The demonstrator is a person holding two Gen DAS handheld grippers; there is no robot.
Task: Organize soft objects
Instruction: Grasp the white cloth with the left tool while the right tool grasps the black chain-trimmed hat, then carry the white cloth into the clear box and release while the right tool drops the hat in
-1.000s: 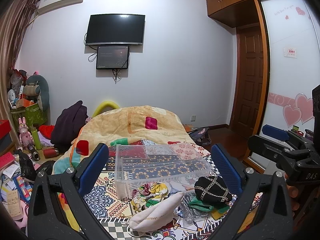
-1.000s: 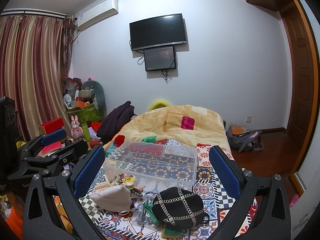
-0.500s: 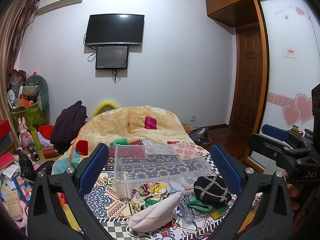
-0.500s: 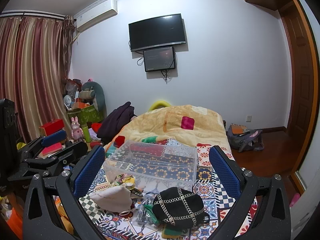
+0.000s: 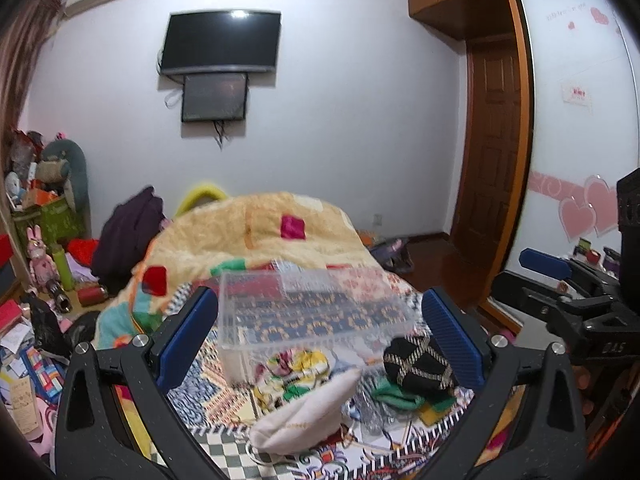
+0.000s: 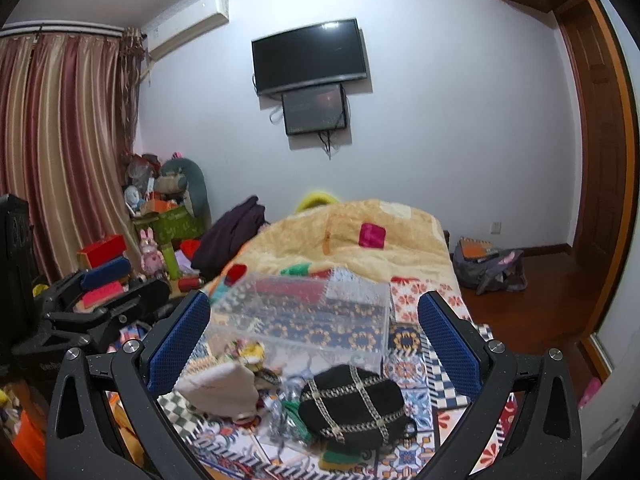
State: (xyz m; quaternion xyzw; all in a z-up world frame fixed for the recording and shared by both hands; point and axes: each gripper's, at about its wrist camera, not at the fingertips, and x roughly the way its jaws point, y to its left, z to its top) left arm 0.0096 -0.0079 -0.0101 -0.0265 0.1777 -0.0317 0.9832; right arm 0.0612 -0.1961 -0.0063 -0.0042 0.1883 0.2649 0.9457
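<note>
A clear plastic box [image 5: 308, 312] stands empty on the patterned bed cover; it also shows in the right wrist view [image 6: 308, 320]. In front of it lie soft items: a white cloth pouch [image 5: 308, 416] [image 6: 220, 392], a black hat with a gold chain pattern [image 5: 418, 366] [image 6: 356, 408], a yellow floral cloth [image 5: 296, 368] and a green cloth [image 5: 396, 394]. My left gripper [image 5: 320, 336] is open and empty above the pile. My right gripper [image 6: 314, 340] is open and empty, over the black hat. Each gripper shows at the other view's edge.
A beige quilt [image 5: 256, 232] is heaped at the far end of the bed. Clutter, toys and a dark garment [image 5: 128, 236] crowd the floor at left. A bag [image 6: 488, 268] lies on the wooden floor at right, near the door [image 5: 496, 140].
Both views have tilted slightly downward and blurred, so both grippers have moved a little toward the pile. The objects on the bed have not moved.
</note>
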